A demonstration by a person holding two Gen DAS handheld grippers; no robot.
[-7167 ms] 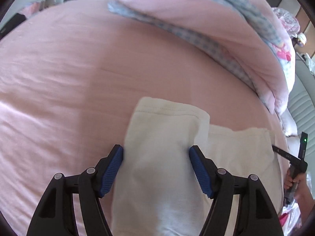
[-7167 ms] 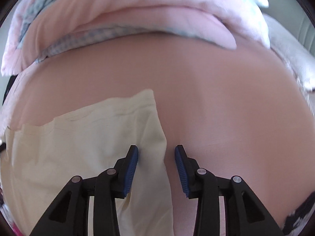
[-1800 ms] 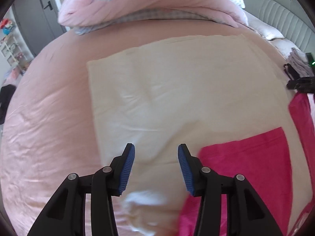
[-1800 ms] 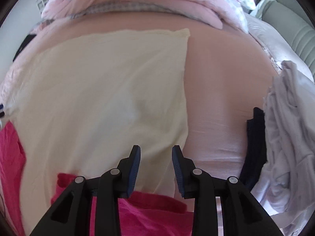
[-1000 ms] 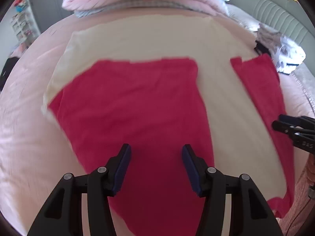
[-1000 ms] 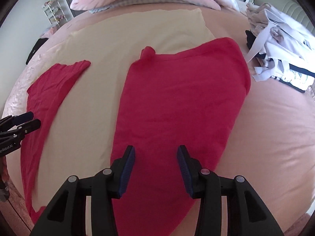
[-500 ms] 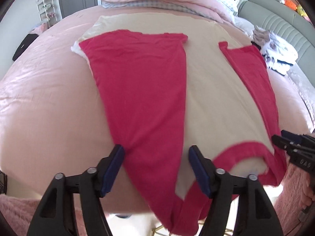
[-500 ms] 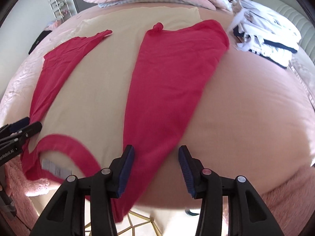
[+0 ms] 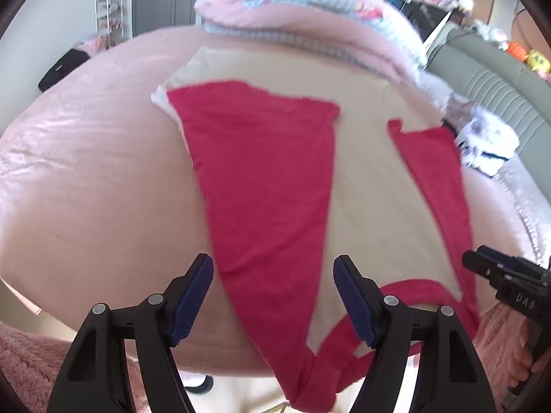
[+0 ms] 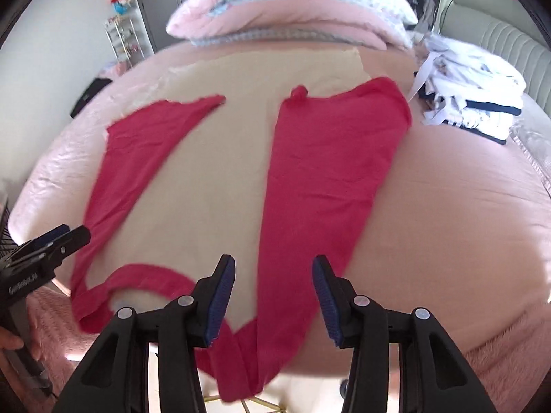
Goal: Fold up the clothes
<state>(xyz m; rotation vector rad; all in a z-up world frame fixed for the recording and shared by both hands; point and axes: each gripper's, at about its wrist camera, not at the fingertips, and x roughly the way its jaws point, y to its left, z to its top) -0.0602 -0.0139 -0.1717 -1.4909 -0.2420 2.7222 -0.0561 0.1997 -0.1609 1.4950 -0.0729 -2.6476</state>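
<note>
Both grippers (image 9: 272, 299) (image 10: 273, 301) unclenched — red garment (image 9: 261, 179) now spread over cream cloth (image 9: 372, 206).

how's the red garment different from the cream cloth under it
The red garment is vivid red; the cream cloth is pale. The red garment lies on top in two long strips joined by a neckline hanging over the bed edge; the cream cloth lies flat beneath as one wide sheet. Both rest on the pink bed.

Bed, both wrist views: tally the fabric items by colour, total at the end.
Red garment: 1
Cream cloth: 1
Pink quilt: 1
White-navy clothes pile: 1
Black item: 1
Total: 5
</note>
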